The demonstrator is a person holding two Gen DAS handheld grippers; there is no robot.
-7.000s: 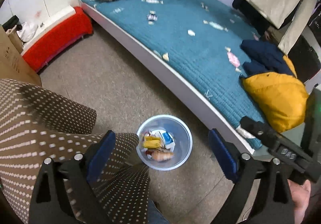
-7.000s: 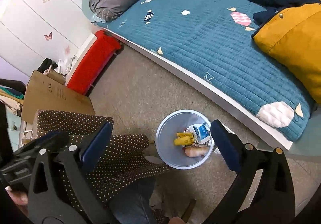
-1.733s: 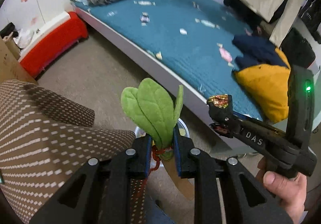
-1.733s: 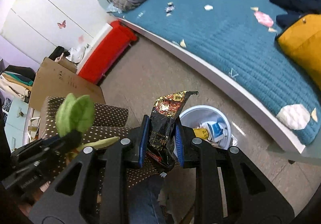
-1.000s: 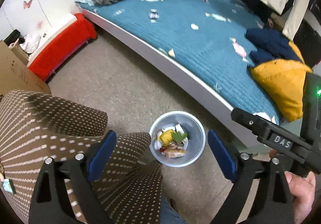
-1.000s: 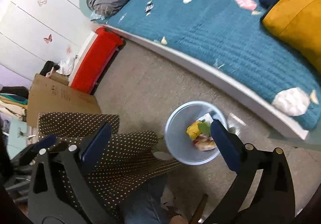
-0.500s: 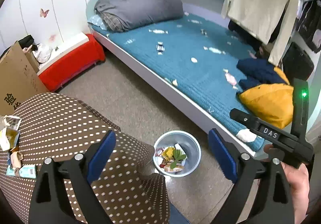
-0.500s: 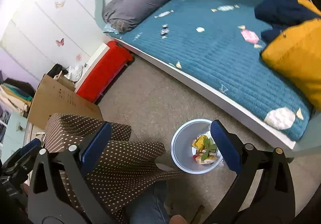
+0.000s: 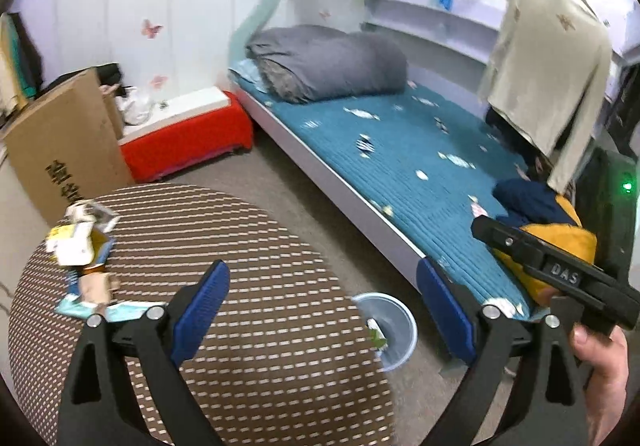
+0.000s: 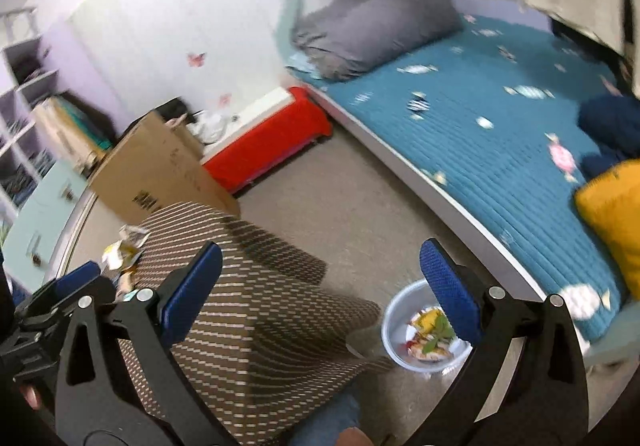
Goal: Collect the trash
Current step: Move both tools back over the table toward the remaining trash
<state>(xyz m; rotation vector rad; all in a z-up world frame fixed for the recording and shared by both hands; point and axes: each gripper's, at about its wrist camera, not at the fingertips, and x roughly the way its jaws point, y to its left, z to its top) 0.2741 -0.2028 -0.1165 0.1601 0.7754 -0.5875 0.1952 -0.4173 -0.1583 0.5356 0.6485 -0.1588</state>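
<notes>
One bin (image 10: 394, 326): wrappers, green leaf inside | both grippers empty, spread

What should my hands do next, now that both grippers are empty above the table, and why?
Probably lower the left gripper toward the pile of wrappers at the far left of the dotted tablecloth. Both it and the right gripper are open and hold nothing, the bin on the floor already holds trash, and those wrappers look like the litter left on the table.
</notes>
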